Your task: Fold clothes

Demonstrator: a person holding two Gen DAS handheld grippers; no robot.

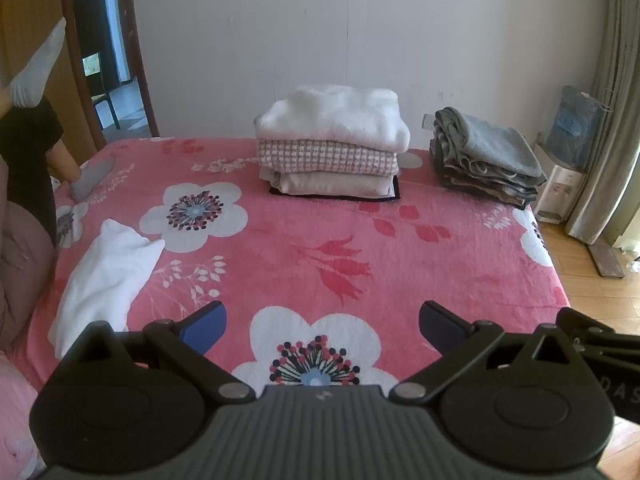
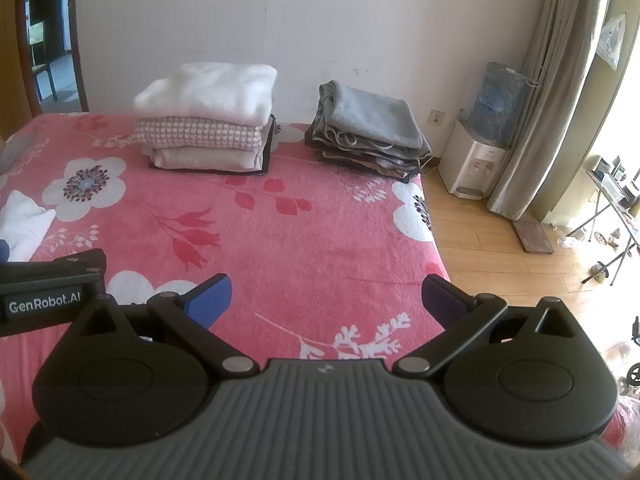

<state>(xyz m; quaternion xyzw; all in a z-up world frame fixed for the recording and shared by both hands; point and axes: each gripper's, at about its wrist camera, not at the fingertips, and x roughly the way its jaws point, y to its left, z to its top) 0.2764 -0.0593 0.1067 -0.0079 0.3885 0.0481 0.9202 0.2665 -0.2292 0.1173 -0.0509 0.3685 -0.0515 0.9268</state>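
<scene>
While both tools hang with jaws apart and empty above the bed (image 1: pixel 280 240), the left tool (image 1: pixel 322 322) risks bunching the white garment (image 1: pixel 108 272) lying well apart from the folded stack (image 1: pixel 332 140); the right tool (image 2: pixel 326 296) may grab blanket instead.

Pink floral bedspread (image 1: pixel 304 224), white garment (image 1: pixel 106 276), white-over-pink-checked stack (image 1: pixel 332 140), grey stack (image 1: pixel 486 160), blue-padded claws

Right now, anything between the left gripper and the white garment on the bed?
Nothing. In the left wrist view only bare floral bedspread separates the open left gripper from the white garment, lying to its left.
</scene>
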